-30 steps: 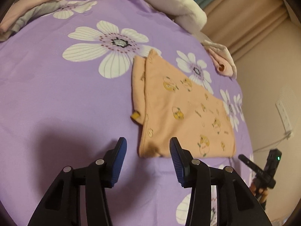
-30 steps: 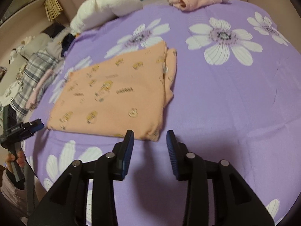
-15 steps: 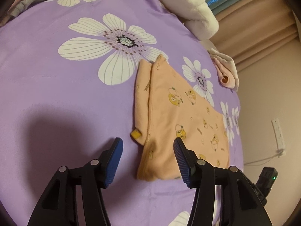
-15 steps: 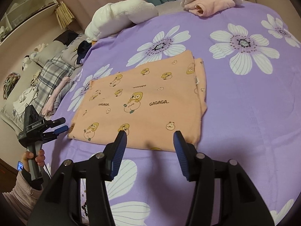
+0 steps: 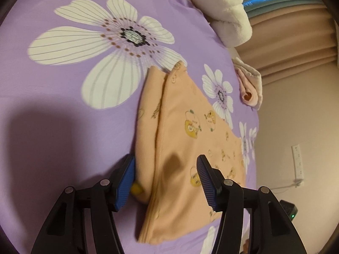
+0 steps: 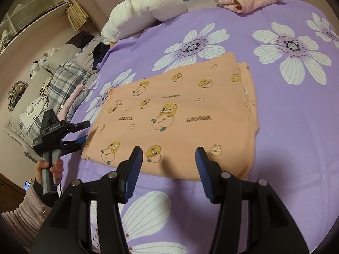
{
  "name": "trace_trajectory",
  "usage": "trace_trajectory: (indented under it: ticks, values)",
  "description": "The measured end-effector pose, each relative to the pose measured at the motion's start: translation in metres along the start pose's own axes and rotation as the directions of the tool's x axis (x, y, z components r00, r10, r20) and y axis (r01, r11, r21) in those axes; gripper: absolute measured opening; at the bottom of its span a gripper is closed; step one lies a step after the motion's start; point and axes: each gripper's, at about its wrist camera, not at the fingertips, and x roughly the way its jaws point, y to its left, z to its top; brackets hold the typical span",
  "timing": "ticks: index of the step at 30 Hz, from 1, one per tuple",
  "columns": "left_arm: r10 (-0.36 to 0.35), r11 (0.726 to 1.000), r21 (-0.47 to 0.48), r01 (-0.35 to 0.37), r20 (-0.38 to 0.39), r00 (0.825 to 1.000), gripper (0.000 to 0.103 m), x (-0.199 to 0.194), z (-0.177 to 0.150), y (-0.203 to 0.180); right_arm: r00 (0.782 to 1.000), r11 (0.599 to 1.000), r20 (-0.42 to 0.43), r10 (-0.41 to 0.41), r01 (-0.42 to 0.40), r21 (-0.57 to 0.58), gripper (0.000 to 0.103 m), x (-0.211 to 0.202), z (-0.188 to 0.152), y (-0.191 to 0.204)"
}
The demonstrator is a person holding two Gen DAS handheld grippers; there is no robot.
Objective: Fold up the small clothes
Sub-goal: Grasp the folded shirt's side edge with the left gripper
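An orange printed garment [image 6: 180,114] lies folded flat on the purple flowered bedspread [image 6: 296,137]; it also shows in the left wrist view [image 5: 190,158]. My left gripper [image 5: 166,176] is open, its fingers straddling the garment's folded end beside a small yellow tag [image 5: 136,188]. In the right wrist view the left gripper [image 6: 81,133] sits at the garment's left end. My right gripper [image 6: 168,169] is open, its fingers over the garment's near long edge.
A folded pink garment [image 6: 245,0] and a white fluffy blanket [image 6: 144,12] lie at the far side of the bed. A pile of plaid and grey clothes [image 6: 63,84] lies at the left. Curtains [image 5: 296,42] and a wall socket [image 5: 297,160] are beyond the bed.
Both grippers have moved forward to the garment: the left now straddles its folded end, the right its near long edge. Both stay open. The garment has not moved.
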Motion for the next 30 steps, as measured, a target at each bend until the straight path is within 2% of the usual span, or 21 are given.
trace_trajectory:
  ticks: [6,15,18,20,22,24,30]
  values:
    - [-0.015,1.0,0.01,0.015,-0.011,1.0,0.056,0.013,0.013,-0.005,1.0,1.0,-0.013,0.013,-0.013,-0.007,0.053,0.011,0.006,0.003]
    - [-0.016,0.995,0.096,0.023,-0.071,0.997,0.057,0.038,0.014,-0.035,0.998,0.999,-0.035,0.044,-0.045,-0.014,0.053,0.044,0.026,0.013]
    - [0.02,0.99,0.144,-0.008,-0.081,0.996,0.057,0.044,0.011,-0.045,0.997,0.998,-0.053,0.048,-0.05,-0.025,0.053,0.061,0.036,0.023]
    - [0.037,0.989,0.143,-0.026,-0.078,0.996,0.055,0.043,0.012,-0.045,0.997,0.998,-0.067,0.037,-0.04,-0.043,0.053,0.072,0.044,0.03]
    - [0.049,0.992,0.122,-0.04,-0.073,0.996,0.038,0.04,0.015,-0.041,0.997,0.998,-0.079,0.022,-0.027,-0.057,0.052,0.084,0.052,0.037]
    - [0.08,0.991,0.109,-0.072,-0.073,0.994,0.025,0.038,0.017,-0.036,0.996,0.997,-0.09,0.008,-0.014,-0.073,0.052,0.095,0.061,0.044]
    - [0.106,0.989,0.111,-0.099,-0.054,0.993,0.014,0.027,0.019,-0.035,0.99,0.99,-0.117,-0.077,0.063,-0.123,0.032,0.129,0.083,0.058]
